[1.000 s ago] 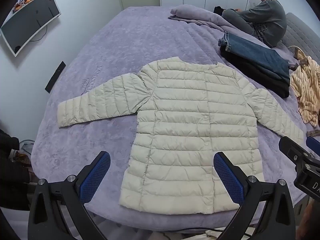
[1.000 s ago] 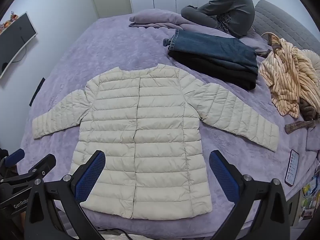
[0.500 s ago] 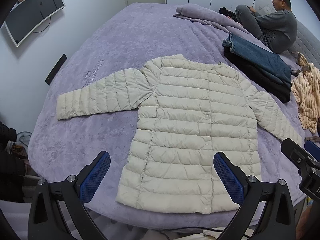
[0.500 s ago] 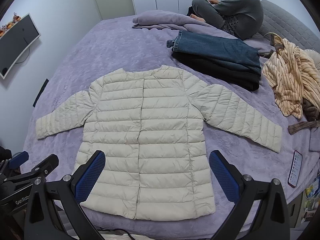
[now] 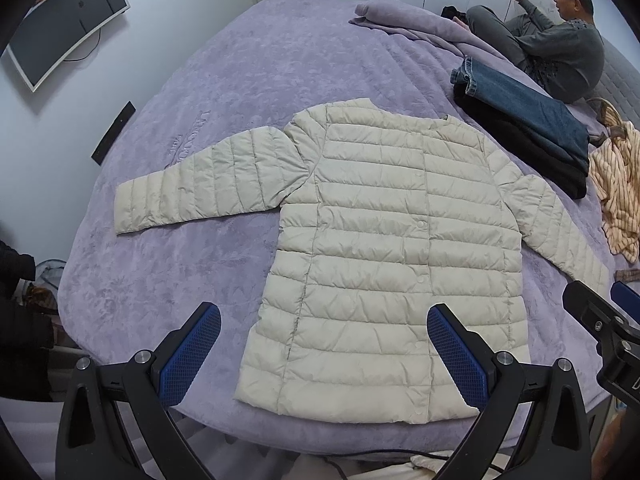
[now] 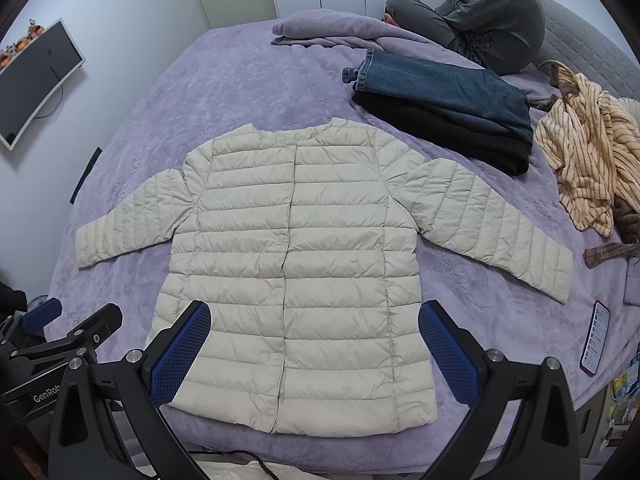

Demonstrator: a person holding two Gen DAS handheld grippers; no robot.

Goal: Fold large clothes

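A cream quilted puffer jacket (image 5: 384, 248) lies flat and face up on the purple bed (image 5: 248, 72), both sleeves spread out to the sides; it also shows in the right wrist view (image 6: 296, 264). My left gripper (image 5: 324, 352) is open and empty, held above the jacket's hem on its left side. My right gripper (image 6: 314, 354) is open and empty, above the hem on its right side. The right gripper's tip shows at the right edge of the left wrist view (image 5: 600, 320). The left gripper shows at the lower left of the right wrist view (image 6: 64, 340).
Folded jeans on a black garment (image 6: 444, 100) lie at the back right, a striped cream garment (image 6: 588, 160) further right, a phone (image 6: 596, 338) near the bed's right edge. A person (image 6: 480, 20) sits at the head. A folded purple blanket (image 6: 328, 28) lies beyond.
Both grippers have moved forward and a little up over the bed, so the jacket sits lower in both views. The person at the head has raised an arm. The jacket has not moved.
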